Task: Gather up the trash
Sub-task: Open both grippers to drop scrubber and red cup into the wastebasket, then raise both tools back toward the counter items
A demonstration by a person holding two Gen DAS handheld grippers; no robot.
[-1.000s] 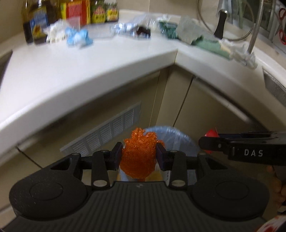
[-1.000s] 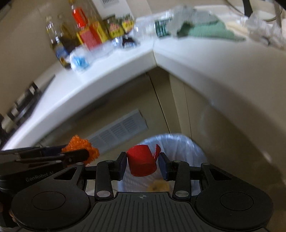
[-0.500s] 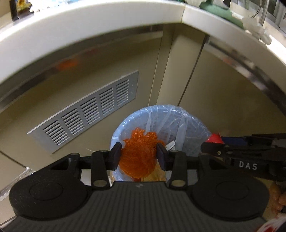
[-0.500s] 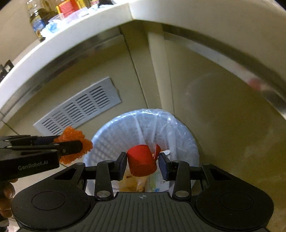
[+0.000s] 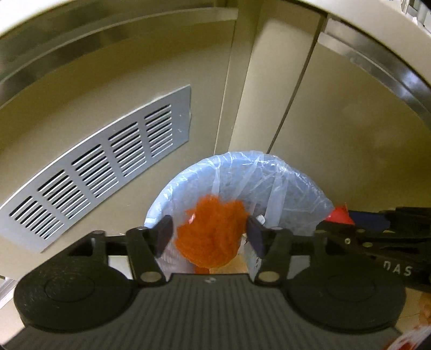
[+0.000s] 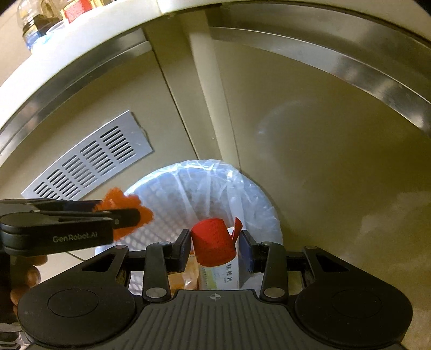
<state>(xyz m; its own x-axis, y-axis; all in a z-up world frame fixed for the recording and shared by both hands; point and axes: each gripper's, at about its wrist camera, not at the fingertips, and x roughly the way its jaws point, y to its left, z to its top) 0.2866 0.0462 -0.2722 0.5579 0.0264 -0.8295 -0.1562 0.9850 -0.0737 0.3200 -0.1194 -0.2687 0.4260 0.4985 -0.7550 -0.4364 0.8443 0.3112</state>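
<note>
Left hand-held gripper (image 5: 207,237) is opening, orange mesh (image 5: 212,234) loose between its jaws over the bin (image 5: 296,183). Right view alone shows the right hand-held gripper (image 6: 214,242) gripping a red cap (image 6: 212,239), bottles (image 6: 40,24) at 11 o'clock.

The left gripper (image 5: 208,233) points down at a bin (image 5: 172,188) lined with a see-through blue bag (image 5: 282,177). Its jaws are opening, and a fuzzy orange clump (image 5: 212,234) sits between them (a gap shows at the left finger). The right gripper (image 5: 339,223) comes in from the right with something red (image 5: 340,215) at its tip. A grey vent (image 5: 102,167) is on the cupboard wall.
</note>
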